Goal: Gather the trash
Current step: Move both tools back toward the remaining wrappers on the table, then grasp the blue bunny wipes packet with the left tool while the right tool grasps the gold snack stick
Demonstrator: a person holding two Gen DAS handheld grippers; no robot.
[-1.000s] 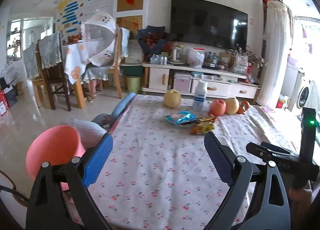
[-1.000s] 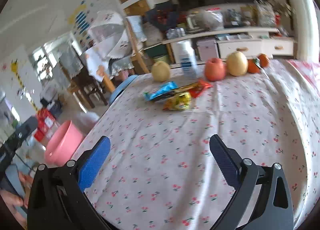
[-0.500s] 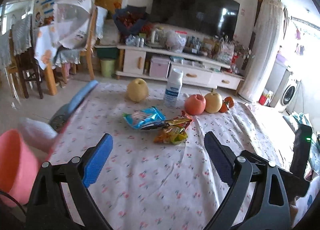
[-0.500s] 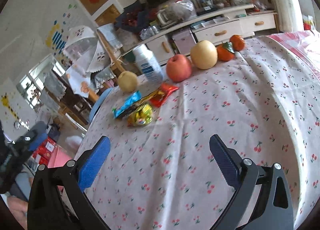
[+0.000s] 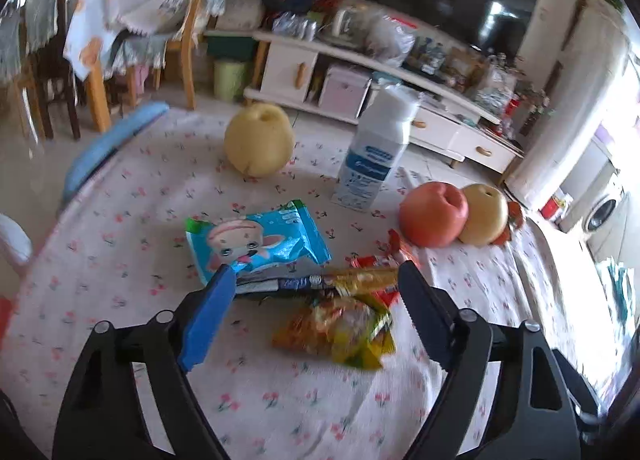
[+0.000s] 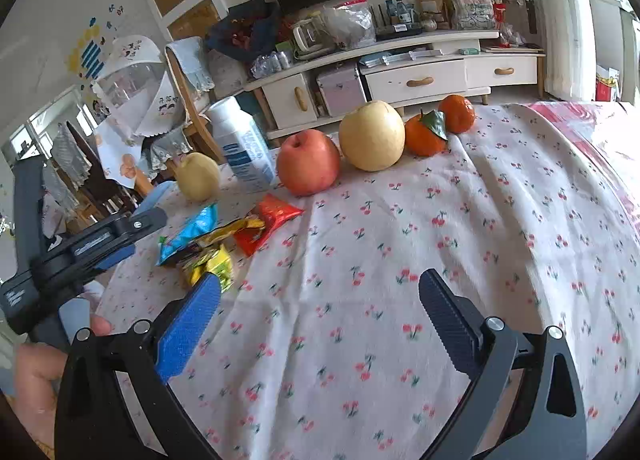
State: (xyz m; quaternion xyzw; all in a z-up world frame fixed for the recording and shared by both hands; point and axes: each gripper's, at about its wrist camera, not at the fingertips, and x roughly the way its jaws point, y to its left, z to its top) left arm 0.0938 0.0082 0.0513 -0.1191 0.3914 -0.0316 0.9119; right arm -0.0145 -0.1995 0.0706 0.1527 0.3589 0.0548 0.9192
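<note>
Four snack wrappers lie in a little heap on the table point(image 6: 500, 219), near its left edge and toward the far side. I see a blue wrapper point(image 5: 256, 244), a long dark and gold wrapper point(image 5: 320, 282), a yellow wrapper point(image 5: 340, 330) and a red wrapper point(image 6: 268, 221).

My left gripper point(image 5: 314, 310) hangs over the heap. Its jaws are closing, with the long wrapper and the yellow wrapper between them, but the pads do not press on them yet. I think the left pad's tip is just over the blue wrapper, but the picture is blurry there.

My right gripper point(image 6: 320, 306) has its jaws wide apart over the bare cloth, with nothing in them.

Along the far edge stand a white bottle point(image 6: 242, 145), a red apple point(image 6: 308, 161), two pears point(image 6: 372, 135) and two oranges point(image 6: 426, 135).
</note>
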